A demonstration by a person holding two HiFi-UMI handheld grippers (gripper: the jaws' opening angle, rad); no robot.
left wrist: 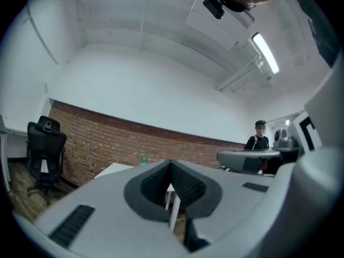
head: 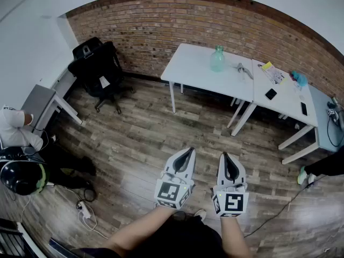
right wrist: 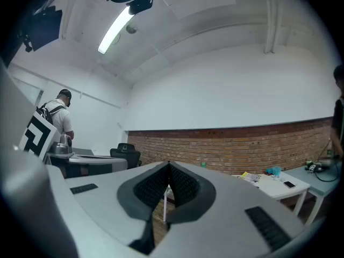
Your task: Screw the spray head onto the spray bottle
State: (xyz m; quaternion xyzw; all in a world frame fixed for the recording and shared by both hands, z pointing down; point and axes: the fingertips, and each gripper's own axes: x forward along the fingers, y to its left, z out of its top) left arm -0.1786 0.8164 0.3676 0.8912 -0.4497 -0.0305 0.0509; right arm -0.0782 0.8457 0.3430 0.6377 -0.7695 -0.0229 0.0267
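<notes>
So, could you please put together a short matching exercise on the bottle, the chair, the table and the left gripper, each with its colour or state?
Things:
1. bottle
2. chair
3. table
4. left gripper

Colour or state:
A. shut, with nothing in it
B. pale green, standing upright
C. black, with a high back
D. white, on thin legs

Pairs: 1-B, 2-C, 3-D, 4-A
</notes>
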